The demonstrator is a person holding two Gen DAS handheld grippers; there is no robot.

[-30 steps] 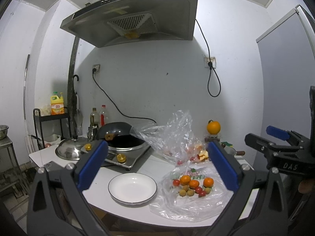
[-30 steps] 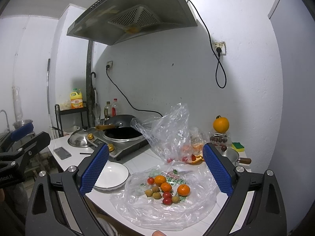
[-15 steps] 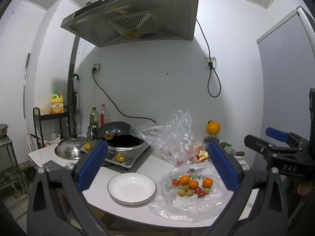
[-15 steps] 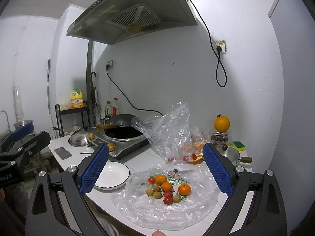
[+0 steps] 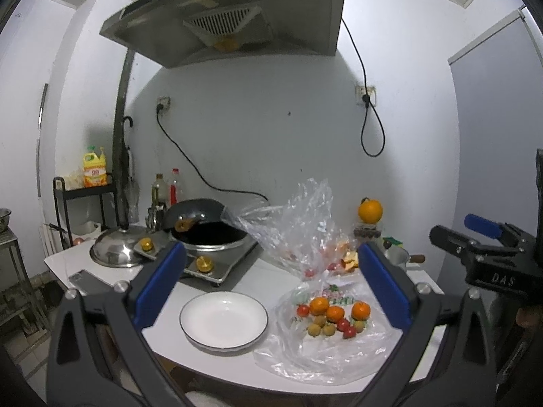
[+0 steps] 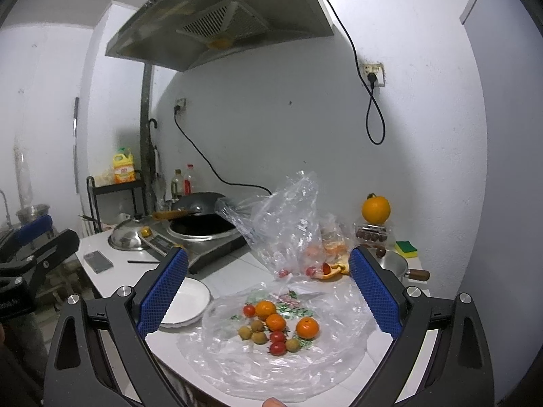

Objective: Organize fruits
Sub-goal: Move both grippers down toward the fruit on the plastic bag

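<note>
Lying ahead of both wide-spread, empty grippers: fruits on plastic.

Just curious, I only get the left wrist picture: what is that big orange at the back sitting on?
Observer: A clear box of dark round pieces, with the orange on top.
Operator: And the green thing beside it?
Observer: A yellow and green sponge, behind the small metal pot.
Operator: Anything else I miss?
Observer: A thin dark stick on the counter, near the phone.
</note>
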